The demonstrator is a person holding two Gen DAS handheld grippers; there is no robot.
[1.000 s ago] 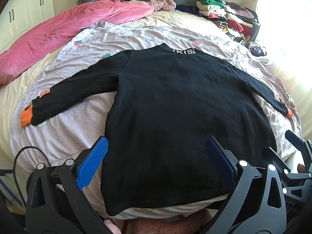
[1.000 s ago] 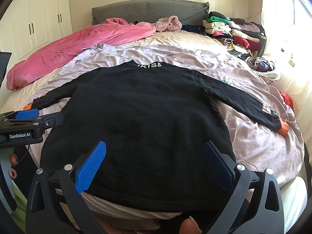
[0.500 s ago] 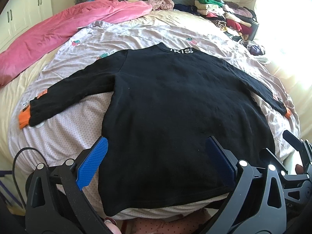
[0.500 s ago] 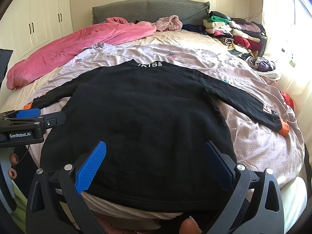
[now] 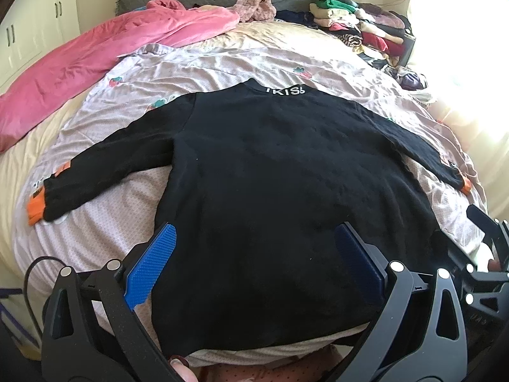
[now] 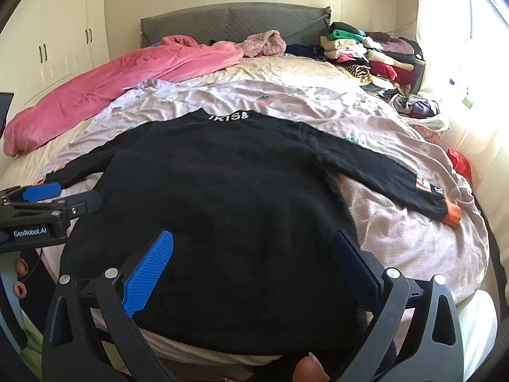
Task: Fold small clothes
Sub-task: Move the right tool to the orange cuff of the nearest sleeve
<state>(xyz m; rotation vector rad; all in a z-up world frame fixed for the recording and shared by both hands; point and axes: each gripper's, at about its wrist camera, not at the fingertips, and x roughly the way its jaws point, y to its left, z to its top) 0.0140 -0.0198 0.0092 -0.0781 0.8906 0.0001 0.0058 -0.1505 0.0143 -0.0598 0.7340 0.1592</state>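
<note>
Black sweater (image 5: 280, 191): it lies flat and spread out on the bed, the collar with white letters at the far side, the hem at the near edge of the bed. No part of it is folded.
Left sleeve (image 5: 105, 162): it stretches out to the left side over the sheet and ends in an orange cuff (image 5: 35, 207).
Right sleeve (image 6: 378, 172): it stretches out to the right side and also ends in an orange cuff, near the right edge of the bed.
Left gripper (image 5: 254, 264): the 2 blue fingers stand wide apart over the lower left part of the sweater, near the hem. They hold nothing.
Right gripper (image 6: 254, 264): the 2 fingers are also wide apart, over the lower part of the sweater, with nothing between them. In the right wrist view the left gripper shows at the left edge, just beside the left side of the sweater.
Sheet (image 5: 222, 70): light pink with strawberry prints, wrinkled, under the sweater.
Pink blanket (image 5: 105, 51): bunched along the far left side of the bed.
Stack of clothes (image 6: 372, 57): folded pieces piled at the far right corner, well apart from the sweater.
Headboard (image 6: 222, 20): grey, behind the bed.
</note>
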